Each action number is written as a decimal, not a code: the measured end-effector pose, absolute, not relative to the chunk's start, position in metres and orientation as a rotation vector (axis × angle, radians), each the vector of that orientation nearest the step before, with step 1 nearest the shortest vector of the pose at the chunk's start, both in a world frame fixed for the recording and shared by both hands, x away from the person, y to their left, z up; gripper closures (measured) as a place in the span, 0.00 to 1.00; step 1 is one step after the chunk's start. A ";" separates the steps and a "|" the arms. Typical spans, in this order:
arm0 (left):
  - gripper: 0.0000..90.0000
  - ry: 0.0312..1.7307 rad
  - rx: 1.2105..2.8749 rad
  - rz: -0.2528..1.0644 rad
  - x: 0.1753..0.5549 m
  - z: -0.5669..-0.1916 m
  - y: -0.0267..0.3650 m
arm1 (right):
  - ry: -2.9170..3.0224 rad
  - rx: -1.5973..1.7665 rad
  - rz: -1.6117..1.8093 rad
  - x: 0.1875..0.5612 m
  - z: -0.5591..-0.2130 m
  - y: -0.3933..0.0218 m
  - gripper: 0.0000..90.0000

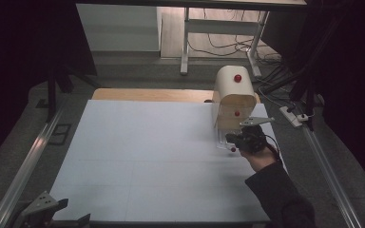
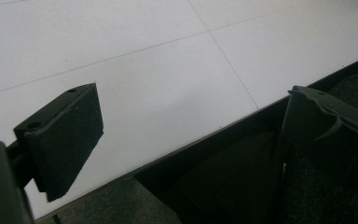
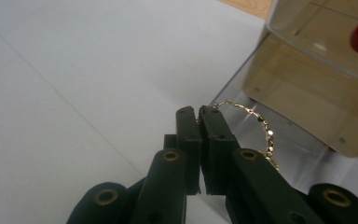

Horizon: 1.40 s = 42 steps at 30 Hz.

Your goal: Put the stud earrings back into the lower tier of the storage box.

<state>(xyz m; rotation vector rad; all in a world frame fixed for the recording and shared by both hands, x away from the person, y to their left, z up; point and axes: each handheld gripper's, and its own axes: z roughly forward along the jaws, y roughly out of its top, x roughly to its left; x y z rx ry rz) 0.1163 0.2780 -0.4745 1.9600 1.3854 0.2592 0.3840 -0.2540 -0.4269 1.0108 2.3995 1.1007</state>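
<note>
Right gripper view: right gripper (image 3: 199,114) jaws pressed together, pinching a thin gold chain (image 3: 261,126).
Chain loops from the jaw tips, just in front of the cream box (image 1: 234,97) with red knobs, above its clear drawer (image 3: 279,140). Left gripper (image 2: 186,126) jaws spread wide, nothing between them, at the white table (image 1: 147,156) near edge.

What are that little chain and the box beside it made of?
The chain looks like gold-coloured metal: small shiny links that glint. The box seems pale wood or board with a matt curved top, and its drawer clear plastic, since you see through it.
</note>
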 end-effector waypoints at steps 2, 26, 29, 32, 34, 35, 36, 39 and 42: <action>0.06 1.386 1.961 0.261 0.116 -0.474 0.278 | 2.381 1.024 1.095 0.387 -0.428 -0.255 0.98; 0.06 1.384 1.969 0.258 0.116 -0.475 0.278 | 2.332 1.109 0.958 0.417 -0.462 -0.258 0.97; 0.06 1.383 1.970 0.257 0.117 -0.475 0.278 | 2.342 1.107 0.936 0.417 -0.465 -0.256 0.97; 0.06 1.384 1.973 0.257 0.117 -0.475 0.277 | 2.347 1.112 0.929 0.418 -0.467 -0.256 0.97; 0.06 1.383 1.973 0.258 0.117 -0.475 0.277 | 2.344 1.118 0.924 0.418 -0.468 -0.257 0.96; 0.06 1.383 1.973 0.257 0.117 -0.475 0.277 | 2.345 1.133 0.929 0.418 -0.469 -0.257 0.95; 0.06 1.383 1.973 0.256 0.117 -0.475 0.277 | 2.345 1.133 0.929 0.418 -0.469 -0.257 0.95; 0.06 1.383 1.972 0.256 0.117 -0.475 0.278 | 2.350 1.142 0.930 0.419 -0.470 -0.258 0.92; 0.06 1.381 1.972 0.256 0.117 -0.475 0.278 | 2.343 1.144 0.936 0.418 -0.469 -0.257 0.89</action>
